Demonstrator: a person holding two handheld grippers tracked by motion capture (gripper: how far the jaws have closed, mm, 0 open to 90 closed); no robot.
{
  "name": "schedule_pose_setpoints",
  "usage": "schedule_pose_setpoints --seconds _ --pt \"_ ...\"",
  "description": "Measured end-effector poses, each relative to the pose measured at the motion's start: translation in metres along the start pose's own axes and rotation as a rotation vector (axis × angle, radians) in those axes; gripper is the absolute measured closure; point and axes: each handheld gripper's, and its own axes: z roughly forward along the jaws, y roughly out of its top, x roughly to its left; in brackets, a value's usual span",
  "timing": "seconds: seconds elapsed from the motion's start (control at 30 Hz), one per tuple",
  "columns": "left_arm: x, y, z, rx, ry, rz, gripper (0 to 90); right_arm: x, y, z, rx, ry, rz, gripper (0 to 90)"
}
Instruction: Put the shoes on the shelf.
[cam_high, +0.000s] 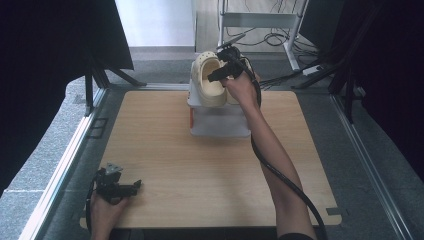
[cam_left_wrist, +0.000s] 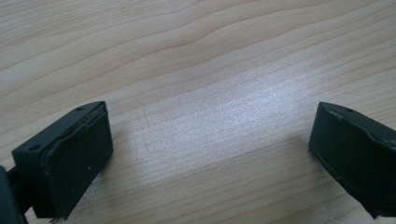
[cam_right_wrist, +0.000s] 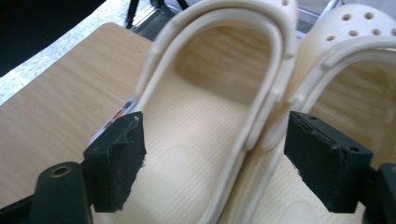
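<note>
Nearest the person, at the tabletop's front left corner, the left hand rests holding the left claw, which lies low over the bare light wood. In the left gripper view its two black jaws stand wide apart with nothing but wood grain between them.

Farther back, the right forearm reaches across the tabletop to its far edge. There a white box stands, and a pair of cream clogs sits on top of it, side by side and touching. The right claw hovers at the clogs. In the right gripper view its jaws are spread open: the left clog and the touching rim of the right clog lie between and beyond them, and the pads press on neither shoe.

Beyond the tabletop lie grey floor, cables and a metal frame.
</note>
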Motion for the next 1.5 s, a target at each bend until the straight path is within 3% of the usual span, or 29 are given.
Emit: schedule_pose_setpoints --seconds 0.37,0.53,1.23,1.5 --pt "0.0 0.0 0.0 0.001 -0.002 0.0 0.0 0.014 -0.024 -0.02 0.003 0.087 -0.086 15.5" --pt "0.0 0.0 0.0 0.001 -0.002 -0.002 0.0 0.018 -0.038 -0.031 0.007 0.104 -0.133 13.9" --pt "0.0 0.0 0.0 0.001 0.0 0.0 0.0 0.019 -0.1 -0.07 -0.016 0.193 -0.189 13.3" --pt "0.0 0.0 0.0 0.003 0.002 0.001 0.0 0.011 -0.128 -0.083 -0.037 0.198 -0.167 13.3"
